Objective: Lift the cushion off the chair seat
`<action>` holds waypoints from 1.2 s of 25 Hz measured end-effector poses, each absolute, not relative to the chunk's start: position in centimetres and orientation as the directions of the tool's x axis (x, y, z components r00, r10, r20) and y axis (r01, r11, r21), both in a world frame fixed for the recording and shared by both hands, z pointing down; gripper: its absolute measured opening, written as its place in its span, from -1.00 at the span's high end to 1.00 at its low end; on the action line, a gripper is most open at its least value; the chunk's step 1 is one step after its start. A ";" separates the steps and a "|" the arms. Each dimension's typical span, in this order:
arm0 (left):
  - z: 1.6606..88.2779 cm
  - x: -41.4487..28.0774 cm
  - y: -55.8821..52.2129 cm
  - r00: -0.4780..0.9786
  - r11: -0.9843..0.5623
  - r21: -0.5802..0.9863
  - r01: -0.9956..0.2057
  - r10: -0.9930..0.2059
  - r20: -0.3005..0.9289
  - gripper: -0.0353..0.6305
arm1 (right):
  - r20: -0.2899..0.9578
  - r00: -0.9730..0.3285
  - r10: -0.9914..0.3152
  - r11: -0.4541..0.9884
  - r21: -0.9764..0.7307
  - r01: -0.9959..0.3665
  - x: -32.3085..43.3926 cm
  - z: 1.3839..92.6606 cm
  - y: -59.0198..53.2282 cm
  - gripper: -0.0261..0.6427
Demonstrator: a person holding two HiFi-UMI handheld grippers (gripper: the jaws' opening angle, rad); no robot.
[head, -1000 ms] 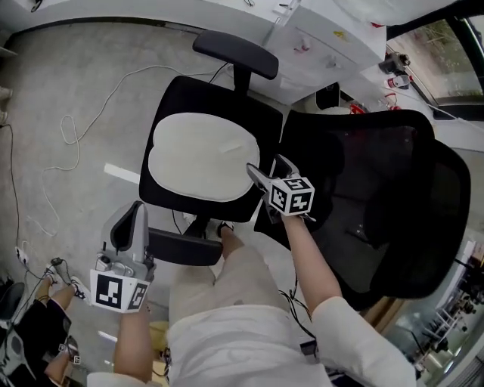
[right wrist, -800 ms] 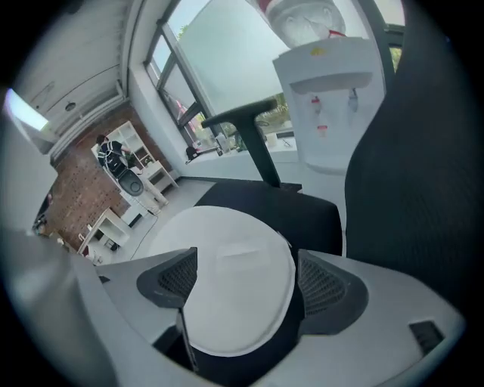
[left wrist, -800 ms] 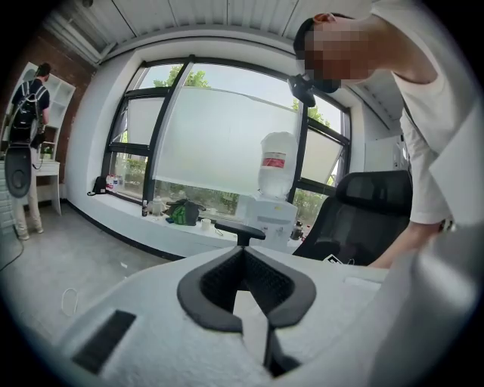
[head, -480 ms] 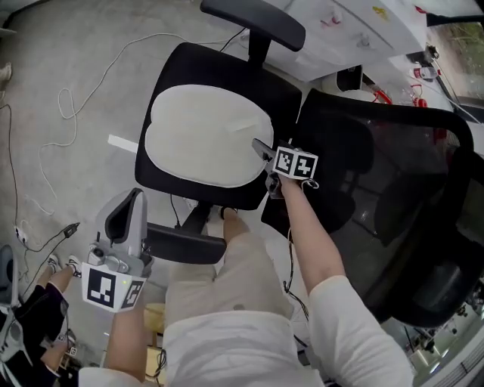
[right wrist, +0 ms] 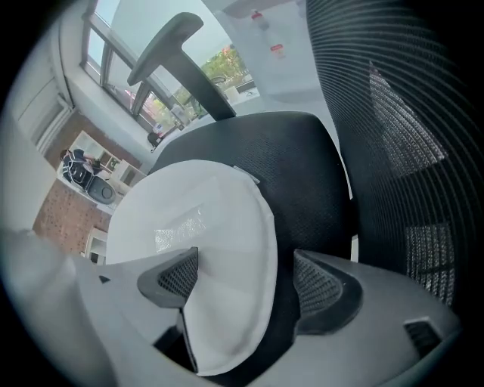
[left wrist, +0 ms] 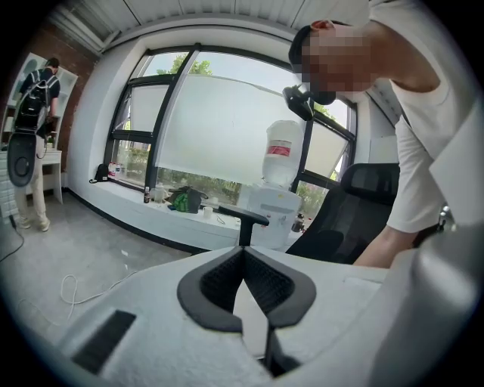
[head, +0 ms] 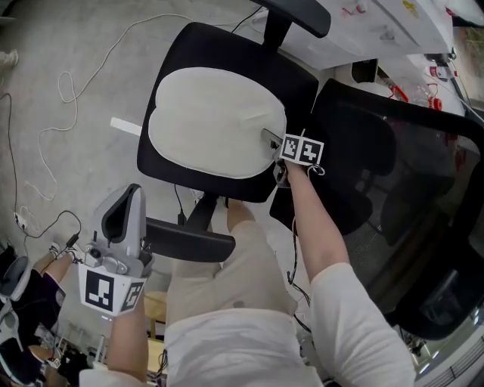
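Since the earlier frame the right gripper [head: 276,142] had advanced to the rim of the white cushion [head: 215,121], which lay flat on the black chair seat [head: 299,83] at upper centre. Its jaws stood spread, the cushion's near edge between them, not yet pinched. The left gripper [head: 127,208], at lower left, was off the chair, jaws pressed together on nothing.

Plenty of room is left above the cushion [head: 215,121] and off the left edge of the seat [head: 189,41], where only floor [head: 45,45] and a loose cable [head: 121,36] are seen. The right edge is hemmed in by the mesh backrest [head: 378,174]. The other two sides are fenced by the far armrest [head: 291,11] and the near armrest [head: 189,238].
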State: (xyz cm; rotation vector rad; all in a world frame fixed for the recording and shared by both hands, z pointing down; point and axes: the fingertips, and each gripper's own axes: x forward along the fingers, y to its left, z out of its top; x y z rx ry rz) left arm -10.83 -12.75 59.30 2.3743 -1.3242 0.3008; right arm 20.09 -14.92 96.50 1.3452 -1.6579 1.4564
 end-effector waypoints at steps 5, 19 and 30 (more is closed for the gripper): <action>59.6 -11.5 -12.4 0.512 -0.449 0.247 -0.859 -0.771 0.380 0.84 | 0.911 -0.305 -0.279 -0.091 -0.341 -0.936 20.4 96.8 -14.8 -0.07; 57.7 -10.6 -11.9 0.519 -0.463 0.236 -0.854 -0.780 0.351 0.84 | 0.858 -0.384 -0.342 -0.055 -0.426 -0.903 20.0 92.9 -15.2 0.77; 55.6 -10.2 -11.0 0.548 -0.494 0.241 -0.836 -0.778 0.307 0.84 | 0.793 -0.431 -0.432 -0.012 -0.482 -0.876 19.4 86.2 -14.5 0.78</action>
